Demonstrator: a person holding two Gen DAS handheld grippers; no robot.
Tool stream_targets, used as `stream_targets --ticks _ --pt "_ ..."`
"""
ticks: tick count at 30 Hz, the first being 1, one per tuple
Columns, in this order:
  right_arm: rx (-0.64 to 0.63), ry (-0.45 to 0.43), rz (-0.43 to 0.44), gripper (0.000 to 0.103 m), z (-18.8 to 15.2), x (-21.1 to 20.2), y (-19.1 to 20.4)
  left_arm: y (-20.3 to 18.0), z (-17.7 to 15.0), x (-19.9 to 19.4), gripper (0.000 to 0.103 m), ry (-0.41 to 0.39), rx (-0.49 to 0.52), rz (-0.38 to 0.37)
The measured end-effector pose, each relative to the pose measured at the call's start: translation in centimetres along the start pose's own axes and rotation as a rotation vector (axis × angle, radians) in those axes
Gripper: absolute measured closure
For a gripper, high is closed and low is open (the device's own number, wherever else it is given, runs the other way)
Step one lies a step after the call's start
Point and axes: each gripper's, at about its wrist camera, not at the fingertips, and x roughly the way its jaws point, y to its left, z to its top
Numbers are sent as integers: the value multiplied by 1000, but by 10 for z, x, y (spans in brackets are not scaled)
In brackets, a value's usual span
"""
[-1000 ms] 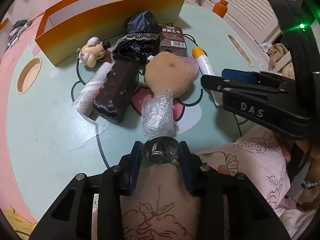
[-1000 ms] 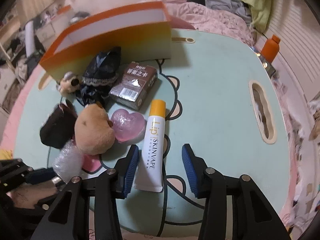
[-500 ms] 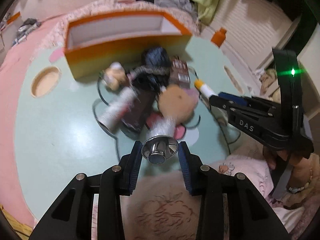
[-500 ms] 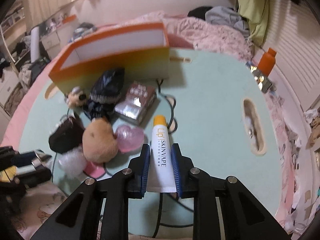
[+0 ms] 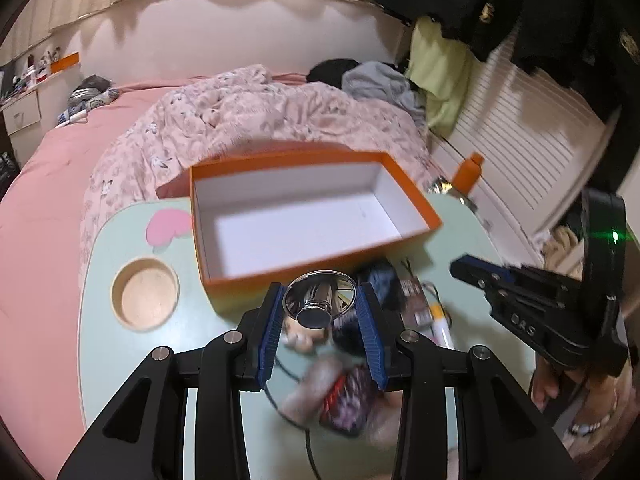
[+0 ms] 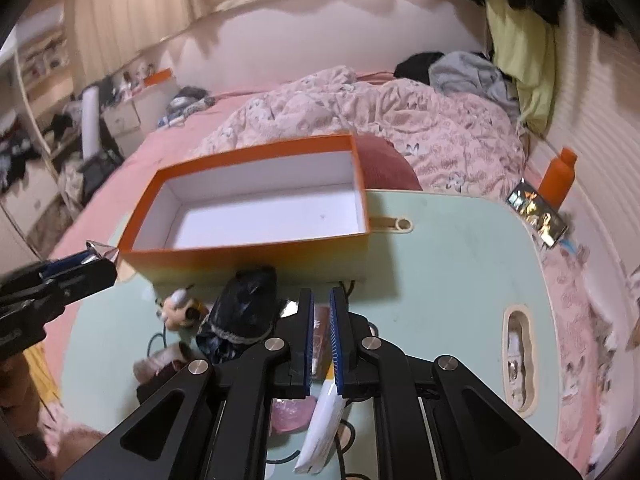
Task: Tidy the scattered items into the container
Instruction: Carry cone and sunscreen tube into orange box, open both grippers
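Observation:
My left gripper (image 5: pixel 320 314) is shut on a shiny metal funnel-shaped piece (image 5: pixel 316 304) and holds it in the air just in front of the orange box (image 5: pixel 312 262), whose white inside is empty. My right gripper (image 6: pixel 320 336) is shut on the white lip-balm tube (image 6: pixel 322 428), which hangs down below the fingers above the table. On the mint table (image 6: pixel 448 264) lie a black pouch (image 6: pixel 244 308), a small plush dog (image 6: pixel 178 310), a brown packet (image 6: pixel 320 344) and a pink heart (image 6: pixel 290 416). The left gripper also shows in the right wrist view (image 6: pixel 60 276).
A round wooden cup hole (image 5: pixel 145 294) is left of the box. An orange bottle (image 6: pixel 558 178) and a phone (image 6: pixel 536 214) stand at the table's far right edge. A slot (image 6: pixel 518 356) is on the right. A bed with pink bedding lies behind.
Both grippers rose and moved forward toward the box, now seen from above. The left carries the metal piece, the right lifted the tube off the table.

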Motion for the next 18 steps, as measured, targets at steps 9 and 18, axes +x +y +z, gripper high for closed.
stream_targets --ticks 9,18 --pt "185 127 33 80 -21 10 -53 12 11 17 65 9 -35 -11" --pt "76 238 -30 78 -54 25 -3 25 38 33 65 -18 -75 -3"
